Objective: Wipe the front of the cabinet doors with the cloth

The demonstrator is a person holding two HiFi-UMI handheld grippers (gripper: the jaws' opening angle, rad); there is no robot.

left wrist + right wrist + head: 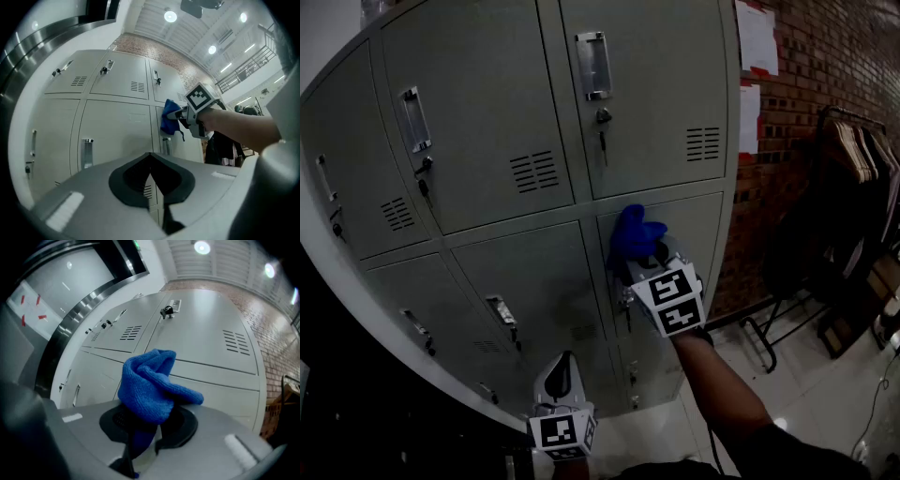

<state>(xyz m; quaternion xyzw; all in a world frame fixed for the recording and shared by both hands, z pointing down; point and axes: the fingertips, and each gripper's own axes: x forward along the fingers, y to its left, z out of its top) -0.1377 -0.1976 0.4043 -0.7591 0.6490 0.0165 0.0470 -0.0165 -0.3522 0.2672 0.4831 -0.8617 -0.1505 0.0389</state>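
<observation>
Nearest, the left gripper (pixel 151 174) is hanging low, its jaws pressed together on nothing. Farther out, the right gripper (pixel 140 439) is pinching the blue cloth (pixel 149 383), which is bunching against the top of a middle-row cabinet door (pixel 698 246). Wiping looks under way here. The next move is calling for steady pressure and sweeping strokes across the panel.

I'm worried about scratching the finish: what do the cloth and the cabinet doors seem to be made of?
The cloth: soft blue fabric, likely microfibre, judging by its fuzzy looped nap and limp folds. The cabinet doors: probably painted sheet metal, matte pale grey, given the thin flat panels and punched vent slots.
</observation>
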